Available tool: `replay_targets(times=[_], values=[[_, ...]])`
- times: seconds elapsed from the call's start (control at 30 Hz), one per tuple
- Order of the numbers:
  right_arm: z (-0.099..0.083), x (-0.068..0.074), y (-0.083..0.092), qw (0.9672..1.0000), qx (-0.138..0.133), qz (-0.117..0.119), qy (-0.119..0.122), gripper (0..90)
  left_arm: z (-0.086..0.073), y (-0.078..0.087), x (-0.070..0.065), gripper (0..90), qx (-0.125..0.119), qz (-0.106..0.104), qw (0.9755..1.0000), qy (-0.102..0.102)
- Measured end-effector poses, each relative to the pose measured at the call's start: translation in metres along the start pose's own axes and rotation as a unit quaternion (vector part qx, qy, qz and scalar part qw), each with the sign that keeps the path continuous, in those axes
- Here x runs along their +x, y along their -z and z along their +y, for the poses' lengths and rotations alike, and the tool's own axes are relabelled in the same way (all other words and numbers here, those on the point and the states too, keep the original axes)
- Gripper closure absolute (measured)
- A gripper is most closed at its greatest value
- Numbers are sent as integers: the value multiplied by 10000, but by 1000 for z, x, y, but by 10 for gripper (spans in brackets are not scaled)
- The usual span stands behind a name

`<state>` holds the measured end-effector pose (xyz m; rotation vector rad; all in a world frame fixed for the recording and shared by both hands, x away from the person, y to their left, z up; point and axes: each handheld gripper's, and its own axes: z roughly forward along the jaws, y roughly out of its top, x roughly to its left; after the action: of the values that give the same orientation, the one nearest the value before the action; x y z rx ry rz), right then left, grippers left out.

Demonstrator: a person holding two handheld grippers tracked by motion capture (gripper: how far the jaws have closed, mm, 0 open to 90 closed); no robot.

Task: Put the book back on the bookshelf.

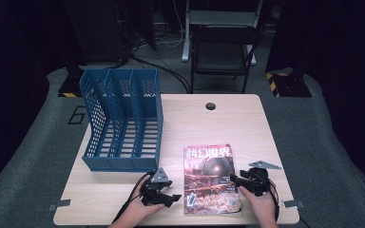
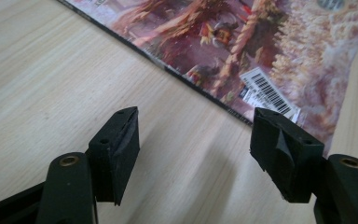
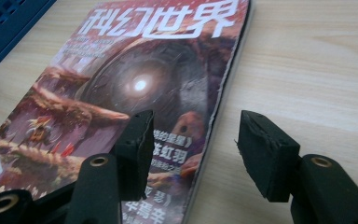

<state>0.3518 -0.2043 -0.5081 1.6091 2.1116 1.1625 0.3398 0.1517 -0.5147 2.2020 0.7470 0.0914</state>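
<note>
Two grippers sit at the near edge of the table (image 1: 266, 123), one on each side of the magazine (image 1: 211, 178), which lies flat, cover up, right of the blue file rack (image 1: 121, 121).

High view: left gripper (image 1: 164, 197) just beside the magazine's left edge near its near corner; right gripper (image 1: 235, 179) at the right edge. Jaw gaps too small to read from up here.

Left gripper view fills that in: left gripper (image 2: 196, 140) has its jaws spread, bare wood between them, nothing pinched. Magazine's spine edge runs diagonally just ahead of the tips, and its barcode label (image 2: 268, 95) is readable, which the high view doesn't resolve.

Right gripper view: right gripper (image 3: 193, 140) also spread wide, straddling the magazine's right edge, one jaw over the cover, the other over bare table. Pads not pressing on it. A corner of the rack shows top left.
</note>
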Motion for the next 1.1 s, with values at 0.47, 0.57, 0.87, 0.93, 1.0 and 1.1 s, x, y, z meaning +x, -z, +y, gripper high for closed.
replay_targets(times=[0.47, 0.57, 0.87, 0.93, 1.0, 1.1], values=[[-4, 12, -14, 9991, 248, -47, 328, 434, 4, -6, -7, 306, 88, 146, 9998, -134], [-4, 11, -13, 9994, 242, -26, 247, 441, 5, -7, -9, 306, 66, 245, 9995, -168], [-5, 14, -13, 9992, 281, 45, 269, 463, 5, -13, -14, 337, 140, 156, 9996, -195], [-5, 19, -14, 9987, 328, 128, 355, 467, 5, -13, -15, 393, 93, 118, 9999, -16], [-6, 22, -15, 9986, 335, 155, 382, 467, 4, -13, -15, 412, 46, 149, 9999, 1], [-6, 24, -16, 9984, 348, 207, 392, 466, 3, -13, -18, 440, 52, 231, 9996, -132]])
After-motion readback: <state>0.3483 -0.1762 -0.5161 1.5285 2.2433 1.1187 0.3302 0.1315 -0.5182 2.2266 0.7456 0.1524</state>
